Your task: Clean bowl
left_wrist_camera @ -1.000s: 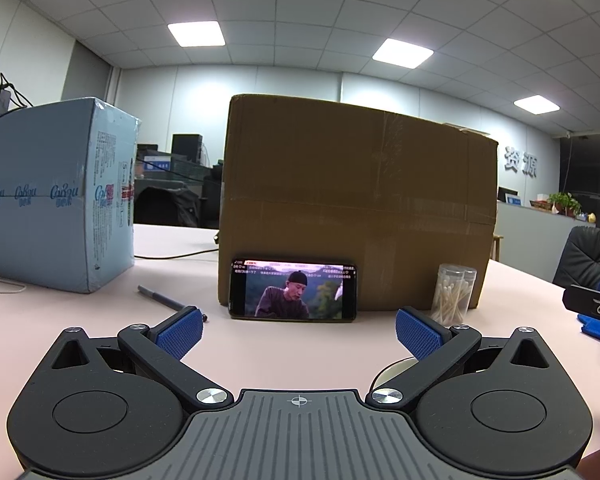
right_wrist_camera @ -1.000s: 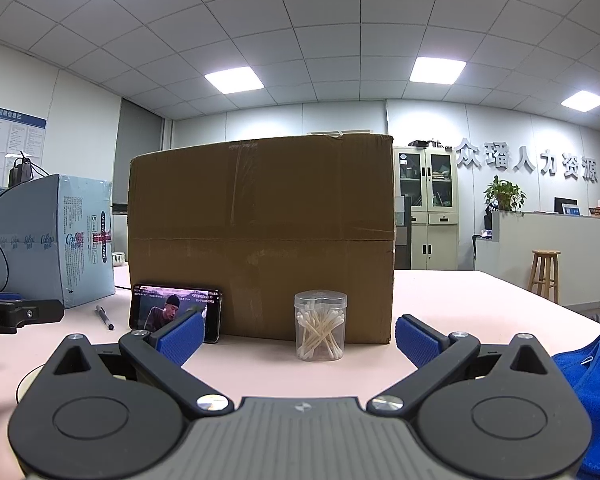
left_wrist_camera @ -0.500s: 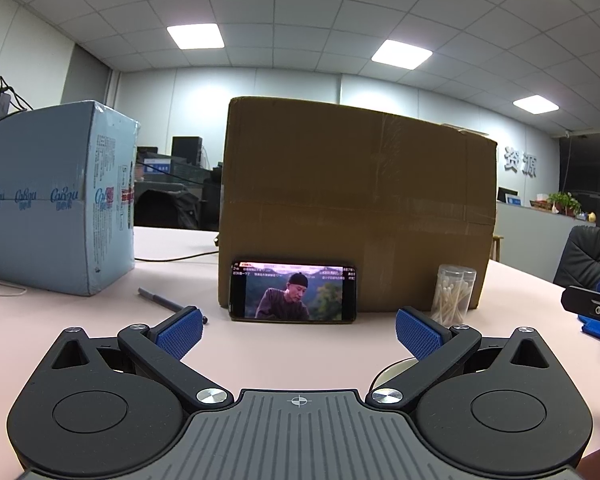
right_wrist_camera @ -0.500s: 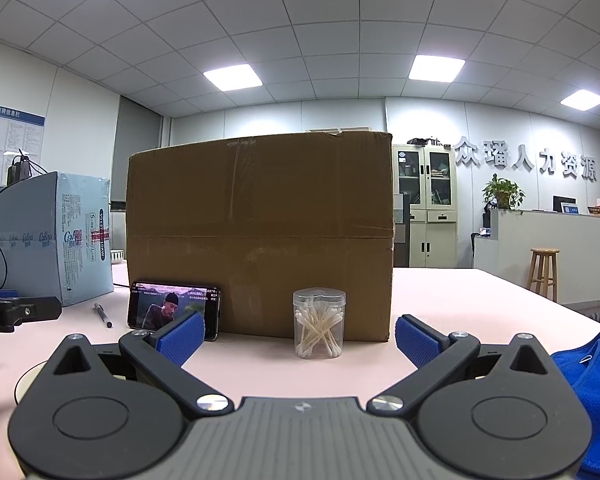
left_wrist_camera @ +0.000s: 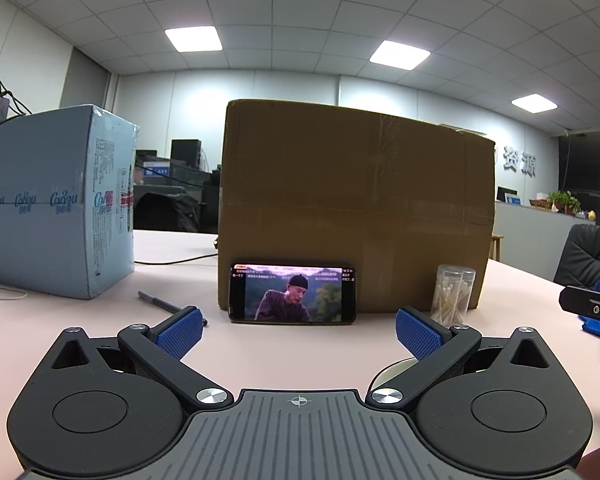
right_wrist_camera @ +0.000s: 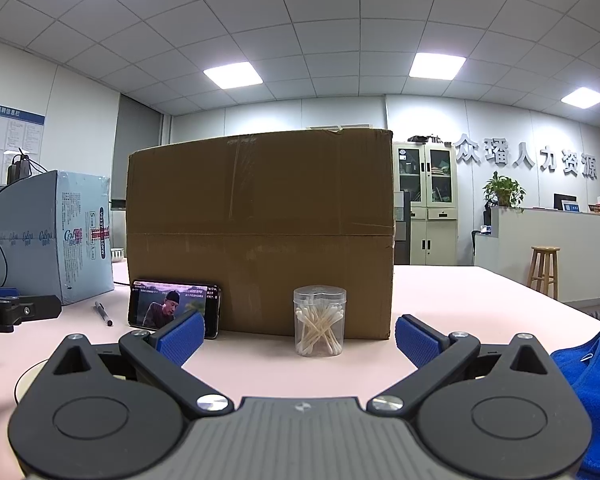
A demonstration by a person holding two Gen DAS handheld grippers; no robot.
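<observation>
Since the earlier frames we note almost no movement: both views sit a shade closer to the box, and nothing on the table has shifted.

Nearest, the left gripper (left_wrist_camera: 298, 330) has its blue pads spread wide with nothing between them; the right gripper (right_wrist_camera: 298, 336) is spread likewise and empty. Both hover low over the pink table (left_wrist_camera: 292, 348).

The bowl (left_wrist_camera: 394, 370) is largely hidden. In the left view we see only a pale curved rim behind the right finger linkage; in the right view a similar arc (right_wrist_camera: 28, 376) shows at the lower left, behind the gripper body. It sits between the two grippers. We cannot tell its depth, contents or whether it stands upright, and a round rim gives no long axis to report.

A blue cloth (right_wrist_camera: 588, 384) lies at the right edge, cut off by the frame.

Further out stand a jar of cotton swabs (right_wrist_camera: 319, 320), a phone (left_wrist_camera: 293, 298) on its long edge leaning against the cardboard box (left_wrist_camera: 356, 216), and a pen (left_wrist_camera: 160, 303). A blue carton (left_wrist_camera: 56, 208) stands at far left.
</observation>
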